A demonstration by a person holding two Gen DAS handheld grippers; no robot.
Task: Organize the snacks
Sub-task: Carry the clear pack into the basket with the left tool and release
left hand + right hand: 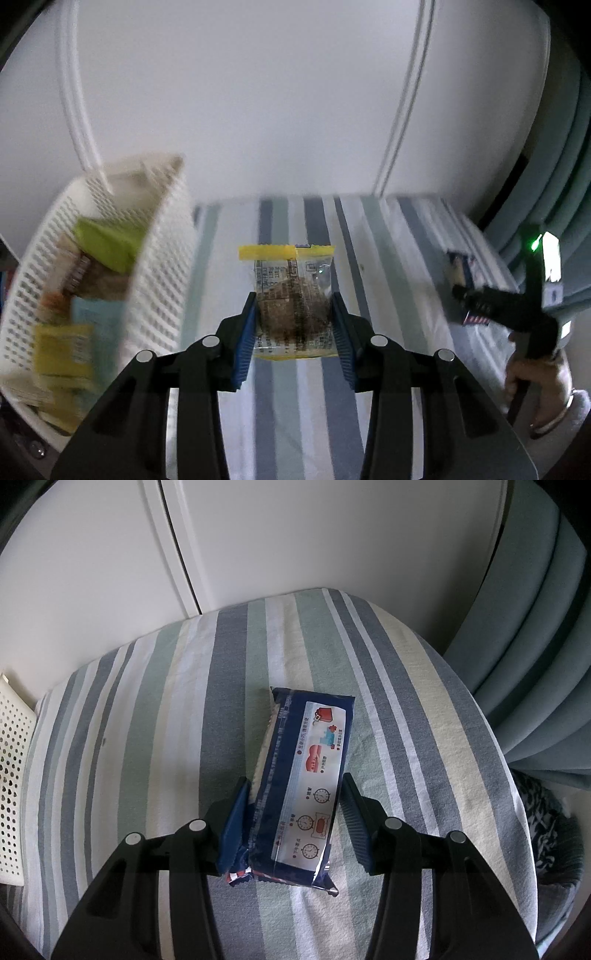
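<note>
A clear snack packet with yellow ends [291,291], with a brown cake inside, is clamped between the blue pads of my left gripper [293,299] and held above the striped bed cover [384,258]. The white perforated basket [162,258] stands tilted to the left, with several snack packets inside. In the right wrist view a long navy snack packet [306,775] lies on the striped cover [147,720]. My right gripper [295,781] straddles it open: the left pad touches its edge and a gap shows at the right pad. The left wrist view also shows the right gripper [498,302] at the far right.
White cabinet doors [110,554] rise behind the bed. A grey-blue curtain [535,627] hangs at the right, with a dark patterned cloth [543,819] below it. The basket's corner [11,760] shows at the left edge. A person's hand [532,373] holds the right gripper.
</note>
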